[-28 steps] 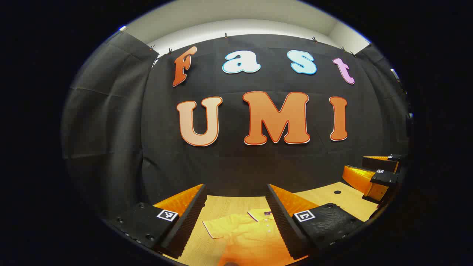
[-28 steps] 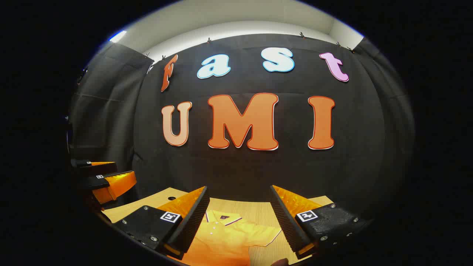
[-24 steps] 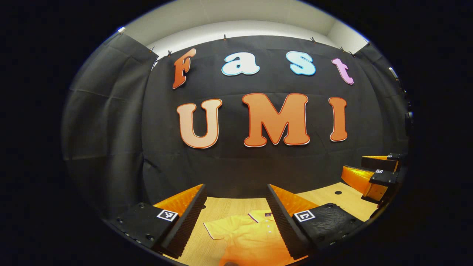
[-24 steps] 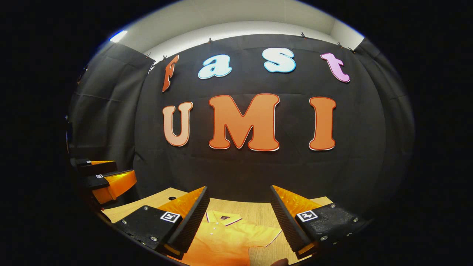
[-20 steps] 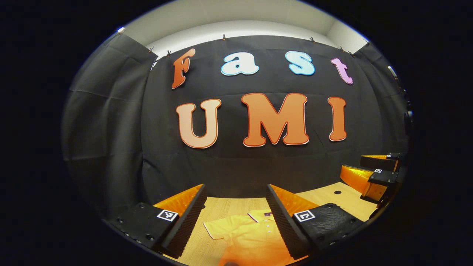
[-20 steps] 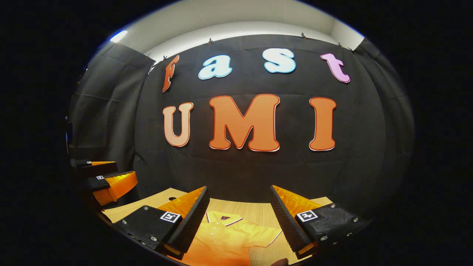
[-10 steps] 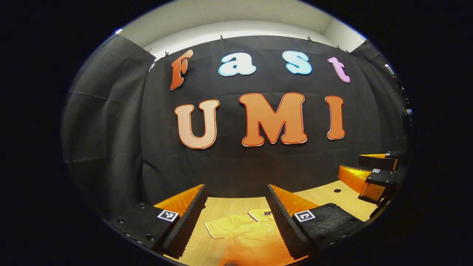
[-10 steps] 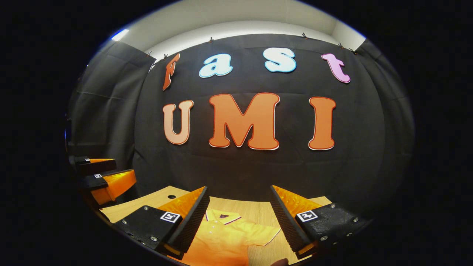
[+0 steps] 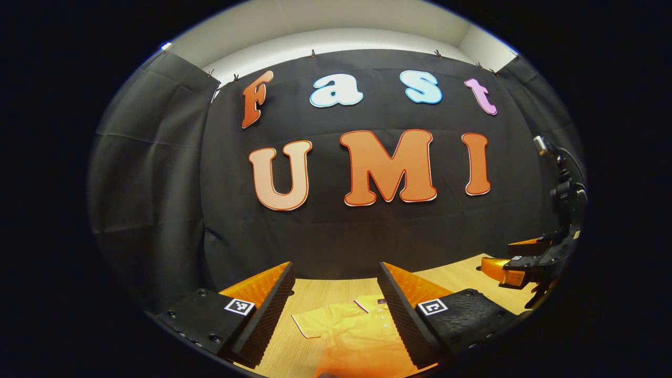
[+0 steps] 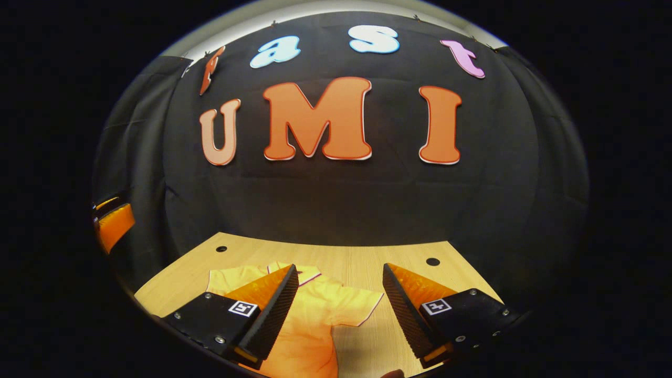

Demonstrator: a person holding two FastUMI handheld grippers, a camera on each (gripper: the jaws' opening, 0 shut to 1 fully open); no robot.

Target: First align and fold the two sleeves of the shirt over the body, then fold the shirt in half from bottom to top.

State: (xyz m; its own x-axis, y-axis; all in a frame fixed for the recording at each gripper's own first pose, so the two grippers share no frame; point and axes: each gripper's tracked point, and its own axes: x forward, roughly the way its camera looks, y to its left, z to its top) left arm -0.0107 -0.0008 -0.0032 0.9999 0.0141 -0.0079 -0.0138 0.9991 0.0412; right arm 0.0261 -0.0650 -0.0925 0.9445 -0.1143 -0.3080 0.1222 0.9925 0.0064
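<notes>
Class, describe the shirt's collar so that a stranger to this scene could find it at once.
Start at the light wooden table below the black cloth wall. A yellow short-sleeved shirt lies flat on it. Its collar is at the end nearest the wall, the one part edged with a dark stripe.

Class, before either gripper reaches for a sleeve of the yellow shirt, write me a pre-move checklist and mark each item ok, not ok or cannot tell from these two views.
1. Shirt lies flat on the table, collar toward the far wall: ok.
2. Both sleeves spread out to the sides and not yet folded, one sleeve in the right gripper view, the other sleeve in the left gripper view: ok.
3. Left gripper open, nothing between its fingers: ok.
4. Right gripper open, nothing held: ok.
5. Both grippers above the shirt, not touching the cloth: ok.
6. Bottom hem lying straight: cannot tell, it is cut off at the lower edge of both views.
</notes>
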